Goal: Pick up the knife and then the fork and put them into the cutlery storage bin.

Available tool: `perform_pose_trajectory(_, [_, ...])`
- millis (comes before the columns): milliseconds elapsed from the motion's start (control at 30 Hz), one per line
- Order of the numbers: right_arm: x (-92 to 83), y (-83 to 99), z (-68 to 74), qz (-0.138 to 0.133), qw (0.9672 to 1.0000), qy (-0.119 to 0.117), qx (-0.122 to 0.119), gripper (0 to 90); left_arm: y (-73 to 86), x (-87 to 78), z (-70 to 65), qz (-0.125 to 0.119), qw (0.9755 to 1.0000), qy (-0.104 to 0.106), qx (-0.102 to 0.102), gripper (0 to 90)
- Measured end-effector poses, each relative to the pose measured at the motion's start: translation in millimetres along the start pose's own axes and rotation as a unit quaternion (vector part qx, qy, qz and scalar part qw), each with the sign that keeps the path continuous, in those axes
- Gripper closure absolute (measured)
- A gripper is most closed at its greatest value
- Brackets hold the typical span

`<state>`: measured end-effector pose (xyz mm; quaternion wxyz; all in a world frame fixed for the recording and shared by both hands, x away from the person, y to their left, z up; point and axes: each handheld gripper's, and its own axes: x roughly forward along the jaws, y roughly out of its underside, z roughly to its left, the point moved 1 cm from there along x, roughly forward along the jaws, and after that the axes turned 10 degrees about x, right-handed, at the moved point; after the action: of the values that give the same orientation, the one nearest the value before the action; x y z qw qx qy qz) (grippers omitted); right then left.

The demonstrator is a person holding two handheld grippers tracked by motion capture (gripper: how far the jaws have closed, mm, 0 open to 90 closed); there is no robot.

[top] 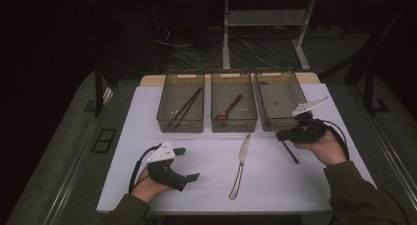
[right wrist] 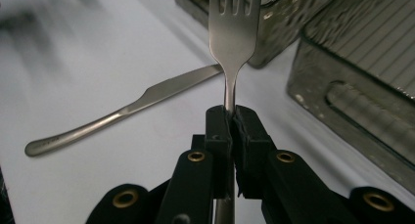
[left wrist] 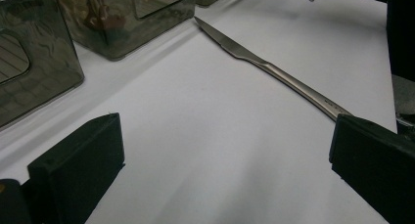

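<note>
Right gripper view: right gripper (right wrist: pixel 231 117) clamped on the neck of a fork (right wrist: pixel 234 28), tines pointing away, toward the bins. High view puts this gripper (top: pixel 282 134) just before the right bin (top: pixel 280 100), at the near right of the white table (top: pixel 206 181); the fork's handle slants down from it toward the person. Knife (top: pixel 240 165) lies flat mid-table, tip toward the middle bin (top: pixel 233 102), which holds a spoon (top: pixel 229 107). Left bin (top: pixel 181 102) holds chopsticks (top: pixel 187 103). Left gripper (top: pixel 187 163) rests near the front left edge, jaws wide apart, nothing between them; knife (left wrist: pixel 274 70) ahead of it.
</note>
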<state>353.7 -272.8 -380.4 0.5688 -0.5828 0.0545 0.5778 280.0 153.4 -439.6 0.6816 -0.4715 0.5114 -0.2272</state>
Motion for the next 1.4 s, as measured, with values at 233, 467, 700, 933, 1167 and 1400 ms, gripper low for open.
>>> perform_pose_trajectory(233, [-21.0,-9.5,-10.2,-0.052,0.9985,0.01,0.015,84.5,0.3,0.2,0.9,0.0,1.0,-0.001,-0.004,0.0])
perform_pose_trajectory(467, [-37.5,-22.3,-18.7,-0.099,0.9946,0.023,0.023,84.5,0.4,0.1,0.8,0.003,1.0,-0.002,-0.003,0.0])
perform_pose_trajectory(700, [-52.3,-46.1,-30.5,-0.133,0.9897,0.041,0.031,84.5,1.0,0.6,1.3,0.002,1.0,-0.002,-0.005,0.0])
perform_pose_trajectory(933, [-51.8,-72.3,-51.6,-0.153,0.9849,0.069,0.04,84.5,0.8,0.4,1.5,-0.001,1.0,-0.003,-0.005,0.0])
perform_pose_trajectory(1167, [-41.2,-94.0,-75.9,-0.164,0.9804,0.097,0.049,84.5,0.9,0.7,1.9,-0.002,1.0,-0.002,-0.006,0.0])
perform_pose_trajectory(1400, [-15.7,-92.5,-96.0,-0.13,0.9839,0.112,0.052,84.5,0.8,1.1,1.5,0.0,1.0,0.001,-0.004,0.0])
